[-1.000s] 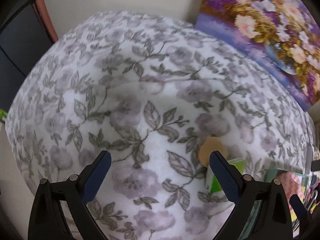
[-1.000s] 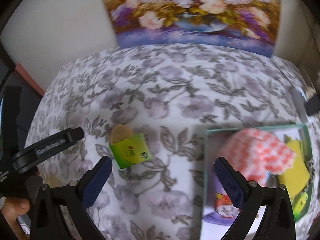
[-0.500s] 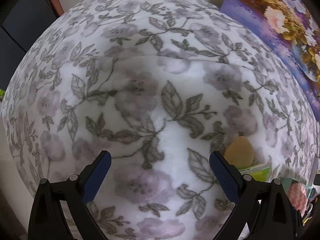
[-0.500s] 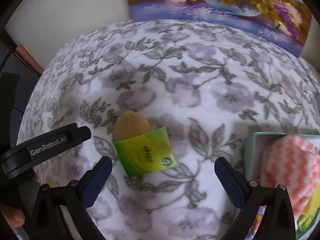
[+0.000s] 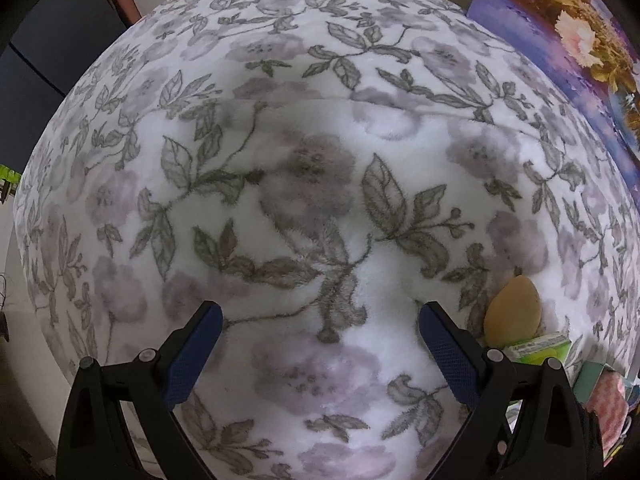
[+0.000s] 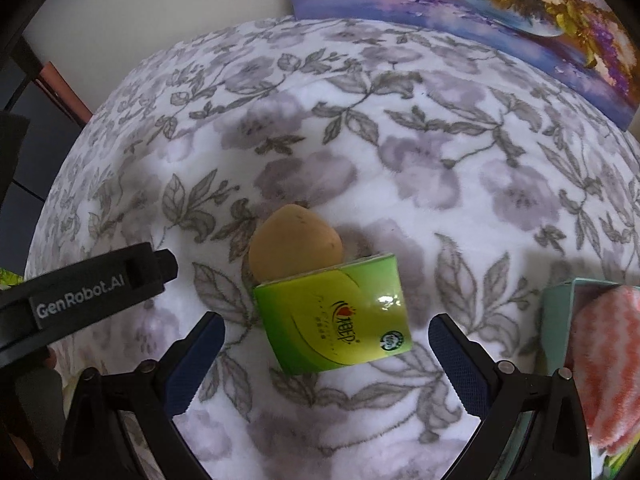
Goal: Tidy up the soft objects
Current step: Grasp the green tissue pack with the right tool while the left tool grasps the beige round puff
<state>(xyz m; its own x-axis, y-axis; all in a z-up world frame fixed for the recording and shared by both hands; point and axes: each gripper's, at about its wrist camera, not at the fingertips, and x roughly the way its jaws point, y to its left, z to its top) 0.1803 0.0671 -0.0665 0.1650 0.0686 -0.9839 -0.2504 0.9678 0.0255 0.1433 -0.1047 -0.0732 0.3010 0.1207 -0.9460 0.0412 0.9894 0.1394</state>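
Observation:
A green tissue pack lies on the floral blanket, with a tan egg-shaped sponge touching its far edge. My right gripper is open just above the pack, which lies between its fingers. In the left wrist view the sponge and the tissue pack sit at the lower right, beyond the right finger. My left gripper is open over bare blanket with nothing between its fingers. An orange-and-white checked cloth lies in a teal box at the right.
A flower painting leans against the wall behind the blanket. The black body of the left gripper reaches in from the left in the right wrist view. Dark furniture stands past the blanket's left edge.
My right gripper has moved left and closer to the tissue pack, which now sits between its fingers; the box has slid to the right edge. My left gripper has moved lower over the blanket.

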